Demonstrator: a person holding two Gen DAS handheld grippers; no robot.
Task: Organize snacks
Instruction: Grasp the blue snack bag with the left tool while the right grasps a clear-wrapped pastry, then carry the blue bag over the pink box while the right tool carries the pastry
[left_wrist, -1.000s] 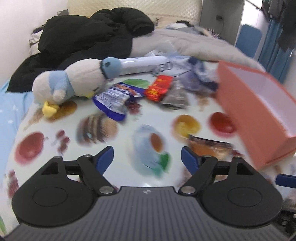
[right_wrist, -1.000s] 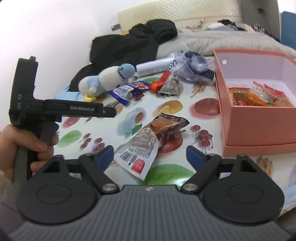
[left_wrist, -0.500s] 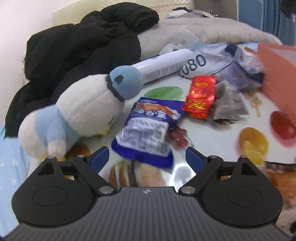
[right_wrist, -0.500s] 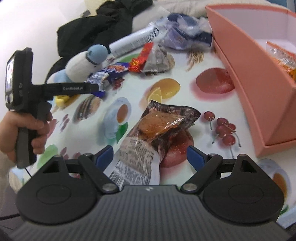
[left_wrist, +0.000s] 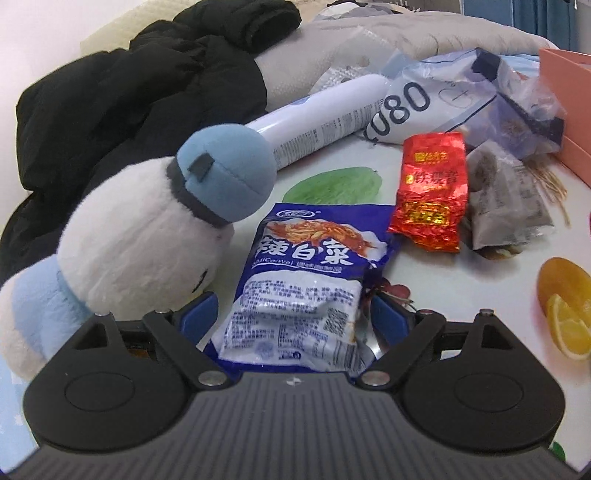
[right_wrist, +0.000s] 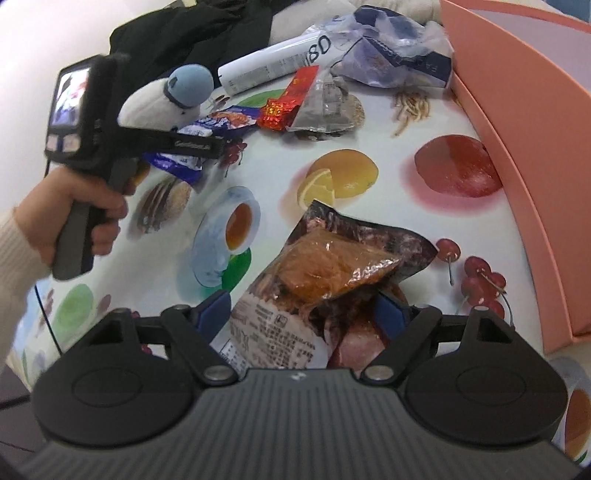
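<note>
Blue crinkly pouch (left_wrist: 303, 280), "MiCaWei" we think, lies between our left gripper's (left_wrist: 291, 317) wide-open jaws, beside plush toy (left_wrist: 147, 236) | brown-clear foil packet (right_wrist: 325, 280) between right gripper's (right_wrist: 303, 314) spread jaws, near table's (right_wrist: 280, 162) near edge | red foil sachet (left_wrist: 430, 190) | white tube (left_wrist: 321, 127) | bag "080" (left_wrist: 436, 103) | pink cardboard box (right_wrist: 517, 122).

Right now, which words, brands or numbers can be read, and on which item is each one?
"辣白菜": blue snack packet.
"080": clear plastic bag.
"铁观音": red foil packet, partly blurred.
White tube, brown snack pack, grey packet: print too small to read.
</note>
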